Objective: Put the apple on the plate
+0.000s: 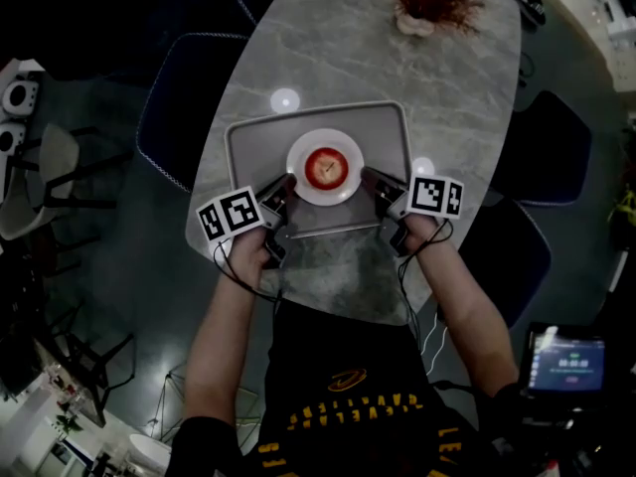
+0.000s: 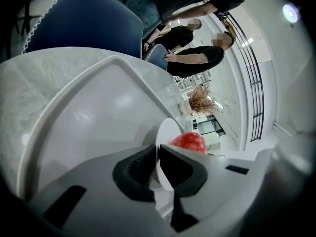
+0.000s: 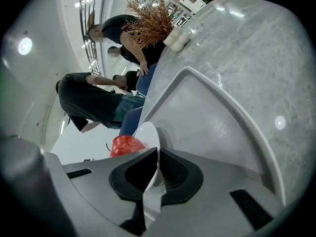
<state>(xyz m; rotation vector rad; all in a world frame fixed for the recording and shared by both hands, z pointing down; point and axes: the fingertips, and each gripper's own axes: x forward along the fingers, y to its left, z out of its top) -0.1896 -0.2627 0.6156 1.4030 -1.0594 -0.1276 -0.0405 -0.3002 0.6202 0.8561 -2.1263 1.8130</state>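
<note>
in the head view the apple (image 1: 325,168) sits mid-plate on the white plate (image 1: 298,183), over a grey tray (image 1: 248,139) on the marble table (image 1: 348,48); the left gripper (image 1: 282,191) and right gripper (image 1: 371,180) flank it. in the left gripper view the jaws pinch the plate's rim, the apple just beyond. in the right gripper view the jaws clamp the opposite rim.

Shirt (image 1: 350,407): yellow lettering, six o'clock, upside down to me, unreadable.
Screen (image 1: 564,358): four o'clock, digits too blurred.
</note>
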